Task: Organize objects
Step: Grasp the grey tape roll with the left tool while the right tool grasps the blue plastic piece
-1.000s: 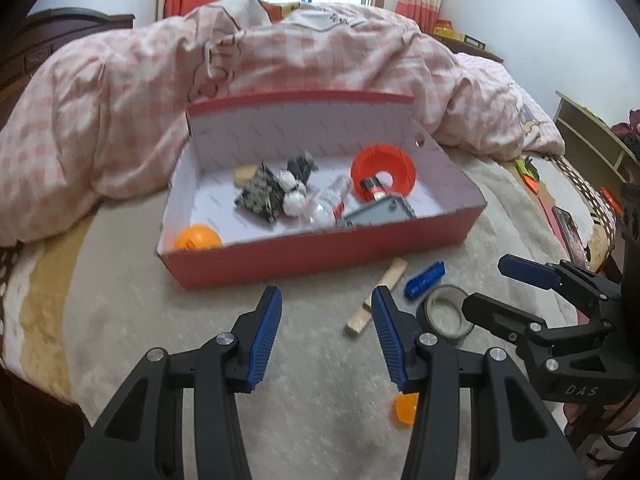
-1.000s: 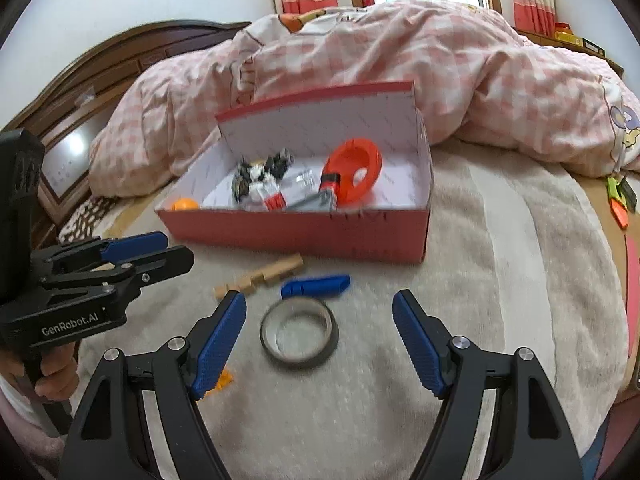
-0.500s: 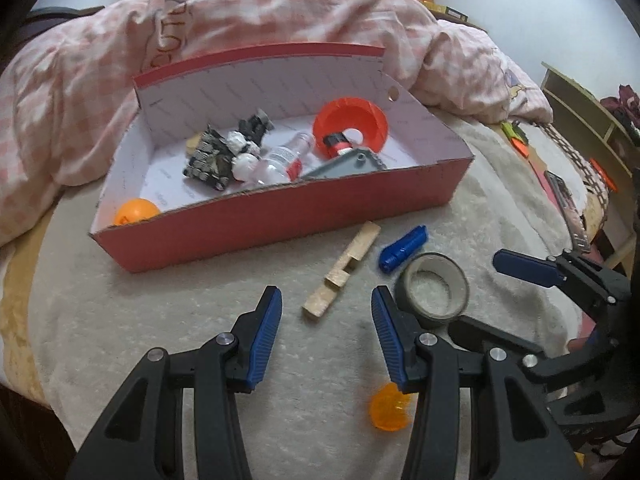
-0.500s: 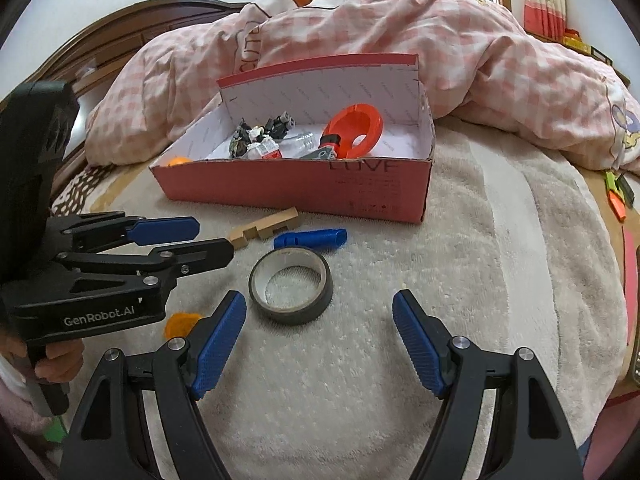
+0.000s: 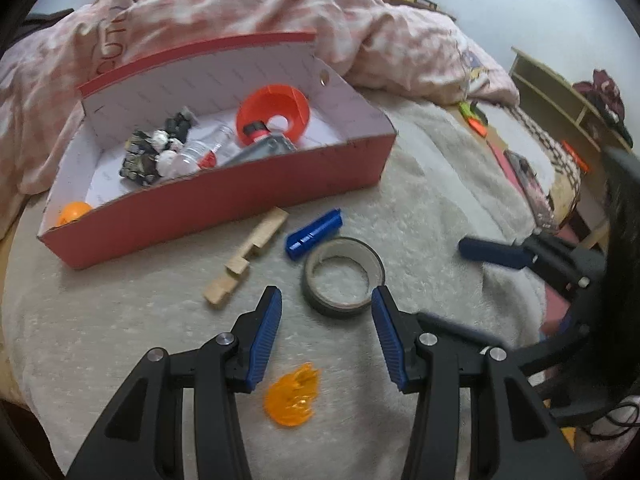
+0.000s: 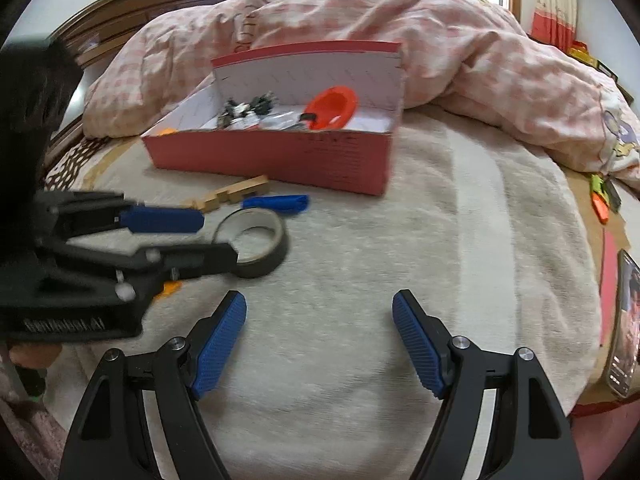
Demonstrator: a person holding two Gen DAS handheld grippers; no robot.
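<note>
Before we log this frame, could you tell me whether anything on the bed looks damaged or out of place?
Yes. A flattened, crumpled orange piece lies on the blanket just below the open left tongs; it looks crushed, though I cannot tell what it was. The tape roll, blue piece and wooden block lie outside the red box.

Black hand-held gripper (image 5: 326,336), ribbed blue pads (image 5: 266,340), silver screws.

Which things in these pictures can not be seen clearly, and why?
- Orange ball in the red box: left wrist view, front wall hides its lower part.
- Orange plastic piece: right wrist view, mostly behind the left hand-held gripper.
- Left hand-held gripper's label: right wrist view, motion-blurred.
- Small dark items in the box: right wrist view, too small.
</note>
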